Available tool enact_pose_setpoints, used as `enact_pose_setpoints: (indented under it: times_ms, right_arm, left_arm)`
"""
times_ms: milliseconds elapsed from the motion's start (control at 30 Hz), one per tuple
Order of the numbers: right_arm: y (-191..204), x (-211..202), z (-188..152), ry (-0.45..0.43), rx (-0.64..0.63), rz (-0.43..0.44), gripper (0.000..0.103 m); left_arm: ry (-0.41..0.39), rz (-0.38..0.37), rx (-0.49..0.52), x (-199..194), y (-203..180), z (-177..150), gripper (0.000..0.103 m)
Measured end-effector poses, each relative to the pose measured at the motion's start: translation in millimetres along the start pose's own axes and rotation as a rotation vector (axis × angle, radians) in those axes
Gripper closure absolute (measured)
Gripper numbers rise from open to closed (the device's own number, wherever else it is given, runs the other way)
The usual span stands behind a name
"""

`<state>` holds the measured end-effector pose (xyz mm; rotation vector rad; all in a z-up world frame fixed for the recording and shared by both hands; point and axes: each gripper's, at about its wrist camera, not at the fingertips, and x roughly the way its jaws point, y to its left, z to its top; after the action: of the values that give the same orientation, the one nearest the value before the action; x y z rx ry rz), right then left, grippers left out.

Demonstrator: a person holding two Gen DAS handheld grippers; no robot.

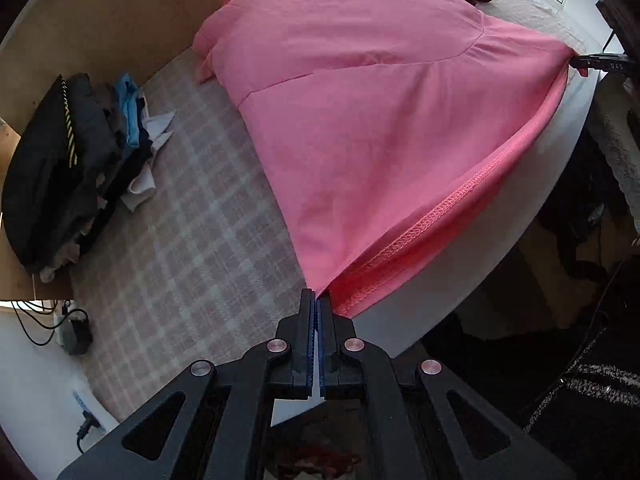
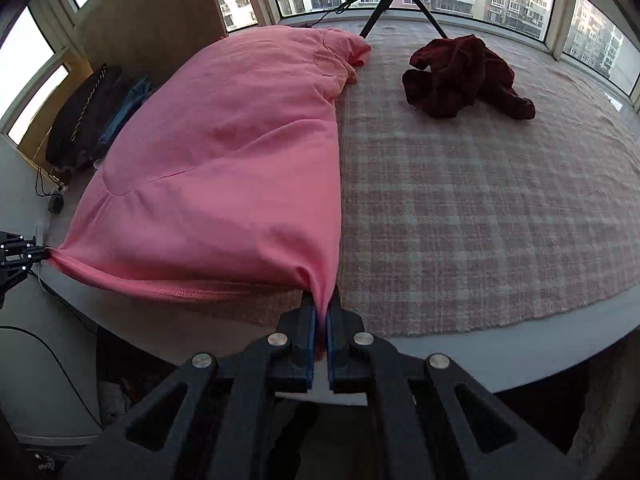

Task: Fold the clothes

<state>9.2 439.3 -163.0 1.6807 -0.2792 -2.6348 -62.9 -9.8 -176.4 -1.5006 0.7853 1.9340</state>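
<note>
The left gripper (image 1: 318,300) is clamped on one hem corner of the pink T-shirt (image 1: 360,120), and the right gripper (image 2: 320,300) is clamped on the other corner, the hem stretched between them. The shirt spreads ahead of both grippers over the checked blanket (image 2: 480,200). A dark red garment (image 2: 464,76) lies crumpled ahead-right of the right gripper, and a stack of folded clothes (image 1: 68,168) sits ahead-left of the left gripper.
</note>
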Motion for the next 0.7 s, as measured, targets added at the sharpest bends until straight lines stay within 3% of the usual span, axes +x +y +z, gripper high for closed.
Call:
enact_pose_setpoints:
  times_ms: [167,333,400,533,633,700]
  right_arm:
    - [-10,48,-42,0.107,0.033,-0.023,0.099]
    - [-11,51,-54,0.127,0.039,-0.025,0.099]
    - [-11,52,-54,0.135,0.026,-0.032,0.099]
    - [-9,56,-61,0.247,-0.041,-0.080,0.091]
    - [-9,32,-74,0.278,-0.110,-0.130,0.085]
    - [-14,7,-71,0.246,-0.101,-0.085,0.085]
  left_arm:
    - [0.010,-0.053,-0.043,29,-8,-26,0.102]
    - [-0.001,-0.072,-0.056,25,-8,-29,0.102]
    - [0.016,-0.092,-0.041,26,-13,-27,0.102]
    - [0.060,-0.120,0.043,20,-36,-37,0.093]
    - [0.077,-0.118,0.065,2,-33,-46,0.091]
    - [0.072,-0.112,0.054,-13,-22,-44,0.091]
